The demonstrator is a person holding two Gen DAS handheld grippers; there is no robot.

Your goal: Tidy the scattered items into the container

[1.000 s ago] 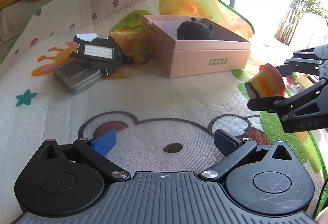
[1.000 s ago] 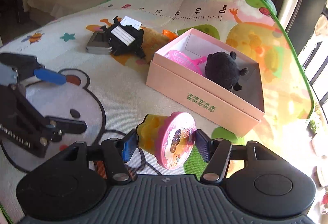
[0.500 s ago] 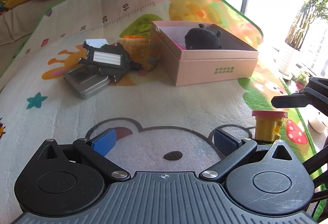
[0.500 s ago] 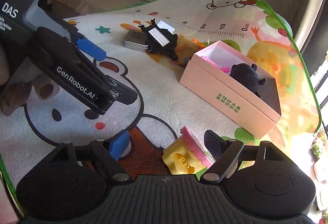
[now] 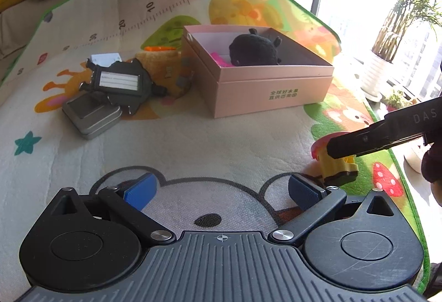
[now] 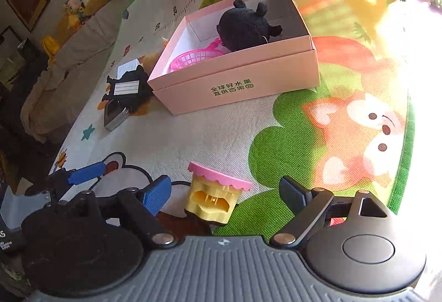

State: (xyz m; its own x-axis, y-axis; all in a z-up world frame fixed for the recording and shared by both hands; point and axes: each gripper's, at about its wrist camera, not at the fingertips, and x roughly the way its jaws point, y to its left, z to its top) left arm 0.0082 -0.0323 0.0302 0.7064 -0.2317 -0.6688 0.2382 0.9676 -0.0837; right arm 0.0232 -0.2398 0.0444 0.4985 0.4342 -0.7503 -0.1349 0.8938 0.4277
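Observation:
A yellow toy cup with a pink scalloped lid [image 6: 214, 195] stands on the play mat between the open fingers of my right gripper [image 6: 225, 195], not held. It shows in the left wrist view [image 5: 335, 163] behind a right gripper finger [image 5: 367, 140]. The pink box [image 5: 272, 86] [image 6: 237, 86] holds a black plush [image 5: 254, 50] [image 6: 243, 25] and a pink basket [image 6: 193, 60]. My left gripper [image 5: 221, 190] is open and empty over the bear drawing.
A black luggage tag [image 5: 120, 81] lies on a grey tin [image 5: 92, 114] left of the box, by an orange plush [image 5: 165, 70] and a white card [image 5: 106, 57]. The mat's green edge [image 5: 414, 208] runs on the right. A sofa with cushions [image 6: 69, 53] lies beyond.
My right gripper came down with the yellow cup, opened and let it go; the cup now stands on the mat between the fingers. The left gripper stayed open and shifted slightly.

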